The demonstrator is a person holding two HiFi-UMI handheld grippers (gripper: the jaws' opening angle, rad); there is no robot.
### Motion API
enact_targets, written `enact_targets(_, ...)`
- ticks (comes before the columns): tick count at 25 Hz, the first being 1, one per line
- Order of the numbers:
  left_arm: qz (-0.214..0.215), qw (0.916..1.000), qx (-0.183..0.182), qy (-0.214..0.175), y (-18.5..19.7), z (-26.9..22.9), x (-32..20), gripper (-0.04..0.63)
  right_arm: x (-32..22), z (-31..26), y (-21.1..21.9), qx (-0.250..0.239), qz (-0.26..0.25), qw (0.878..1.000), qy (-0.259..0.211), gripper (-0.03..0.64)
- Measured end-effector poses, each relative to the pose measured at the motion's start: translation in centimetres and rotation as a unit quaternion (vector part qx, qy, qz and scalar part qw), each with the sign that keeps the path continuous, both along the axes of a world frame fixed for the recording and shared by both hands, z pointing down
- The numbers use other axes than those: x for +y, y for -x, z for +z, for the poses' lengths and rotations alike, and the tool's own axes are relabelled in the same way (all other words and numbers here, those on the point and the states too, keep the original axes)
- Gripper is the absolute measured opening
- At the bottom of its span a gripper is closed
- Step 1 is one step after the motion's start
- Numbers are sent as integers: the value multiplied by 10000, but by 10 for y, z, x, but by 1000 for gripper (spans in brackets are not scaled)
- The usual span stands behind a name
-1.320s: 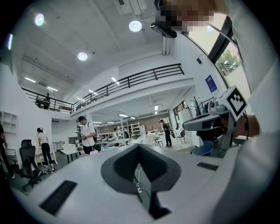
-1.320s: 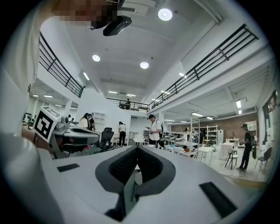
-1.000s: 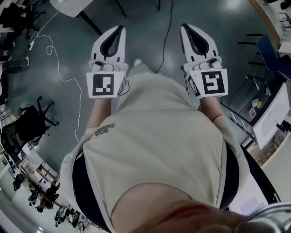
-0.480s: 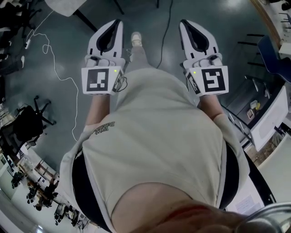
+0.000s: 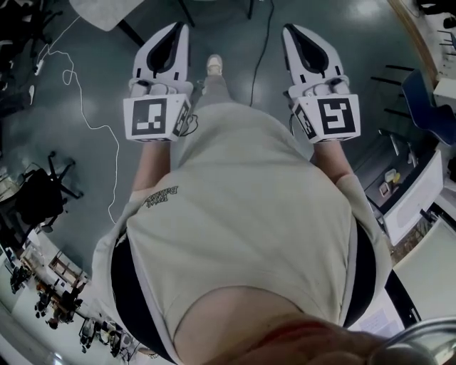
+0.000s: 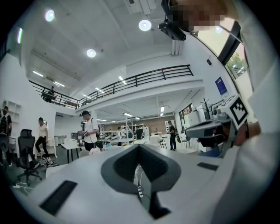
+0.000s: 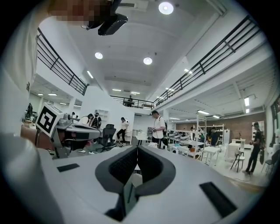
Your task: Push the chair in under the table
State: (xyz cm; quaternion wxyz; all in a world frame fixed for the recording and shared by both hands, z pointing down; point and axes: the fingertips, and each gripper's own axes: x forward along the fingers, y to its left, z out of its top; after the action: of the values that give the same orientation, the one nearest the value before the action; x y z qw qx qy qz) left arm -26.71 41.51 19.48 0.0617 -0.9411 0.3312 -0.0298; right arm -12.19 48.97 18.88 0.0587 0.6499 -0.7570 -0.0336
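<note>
Out before the person's chest, the left gripper (image 5: 182,27) and right gripper (image 5: 287,30) pointed forward side by side, each with its jaws pressed together on nothing. Farther off on the grey floor (image 5: 228,21), a black office chair (image 5: 39,194) stood well to the left, apart from the white table (image 5: 107,11) ahead.

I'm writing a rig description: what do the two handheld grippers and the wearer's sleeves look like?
The left gripper and right gripper are white tapered shells with black teardrop-shaped insets. Each carries a marker cube printed with black-and-white squares. The person wears a pale beige short-sleeved T-shirt with small dark print.
</note>
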Motion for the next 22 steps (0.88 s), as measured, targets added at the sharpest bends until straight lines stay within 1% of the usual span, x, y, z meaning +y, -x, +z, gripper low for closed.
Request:
enact_targets(5,103,9999,-98,16,-10,-1,-50,11,-50,-9,-7,43,110,9999,-25,9)
enact_targets(10,258,9994,-189,88,-30,0,-106,11,-101,-7,-25,-6,251,9996,161,9)
enact_targets(13,342,9990,-244,134,-37,1,-141,11,-137,-7,-29,-23,307,9992,257,9)
enact_targets(19,420,9979,-243,421,-48,2,-209,11,-210,-5,-32,-5,316,9985,440,9)
enact_targets(22,455,9976,-301,436,-54,6,-244,11,-246,-1,-35,-13,308,9980,548,9)
